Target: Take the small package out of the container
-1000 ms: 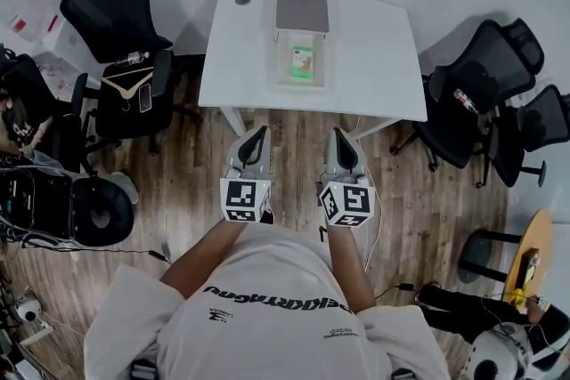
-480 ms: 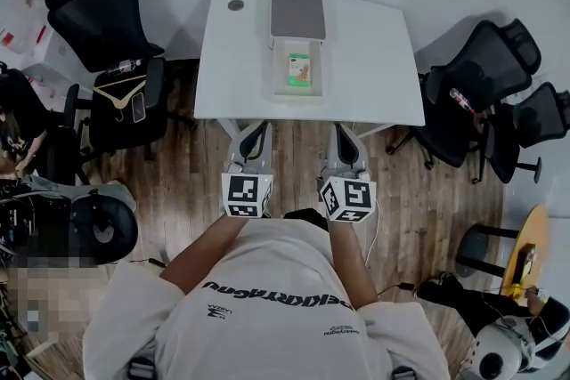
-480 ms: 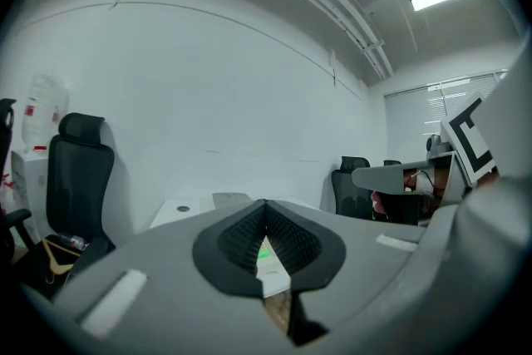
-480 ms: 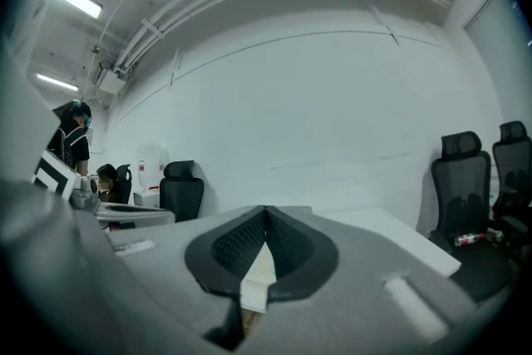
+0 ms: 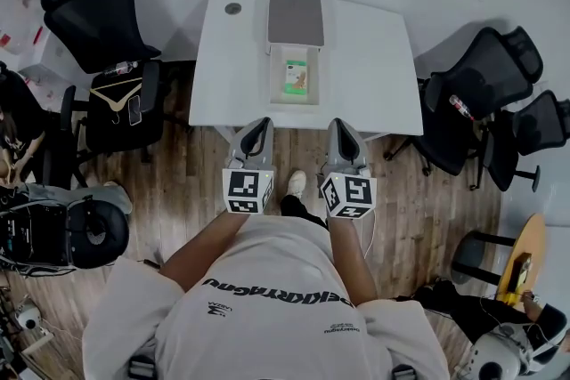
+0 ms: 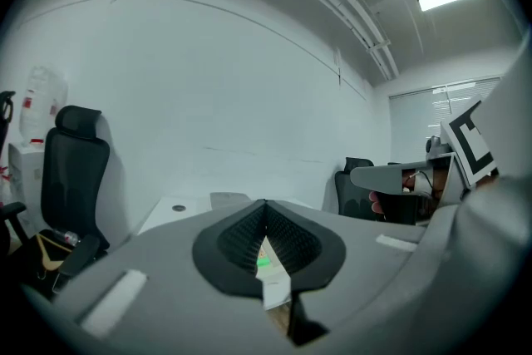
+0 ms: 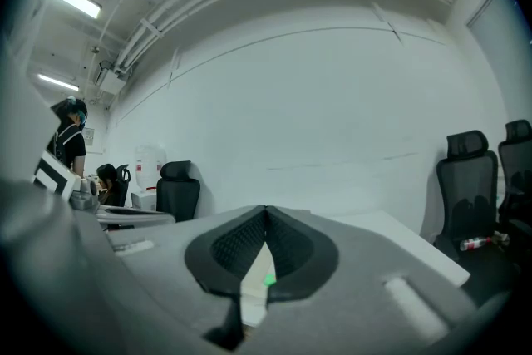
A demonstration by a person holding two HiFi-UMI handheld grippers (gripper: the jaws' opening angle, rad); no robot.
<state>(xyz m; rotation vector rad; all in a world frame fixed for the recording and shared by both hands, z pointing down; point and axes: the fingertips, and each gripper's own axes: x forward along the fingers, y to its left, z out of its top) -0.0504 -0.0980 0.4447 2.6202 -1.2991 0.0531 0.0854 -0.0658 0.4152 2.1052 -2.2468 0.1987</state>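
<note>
**Reach not finished, both grippers closed and empty**

The small green-and-white package point(image 5: 297, 76) lay flat inside the shallow clear rectangular container point(image 5: 275, 89), roughly centred and apart from the walls as far as we could tell. The container sat open-topped on the white rectangular table point(image 5: 374, 67). A flat grey lid point(image 5: 296, 18) lay just behind it, on the far side.

We judged the step in hand to be the reach, with nothing grasped yet. To do it well, we would:
- spread one gripper's jaws before it gets over the container
- come down from above, inside the walls
- close on the package across its narrow width, not on the rim
- lift straight up until the package clears the walls
- use the other gripper to steady the container wall if it slides

The thin, flat package looked likely to slip out of a shallow pinch.

The left gripper point(image 5: 258, 127) and right gripper point(image 5: 339, 128) were side by side, pointing at the table. Their tips were about level with its near edge, and their bodies were above the wooden floor point(image 5: 178, 182), well apart from the container. Marker cubes faced the person, and bare forearms ran back to a white shirt.

In each gripper view the jaws met at the tips with nothing between them. Only a green speck of the far package showed through the slit. Black office chairs point(image 5: 98, 13) flanked the table.
</note>
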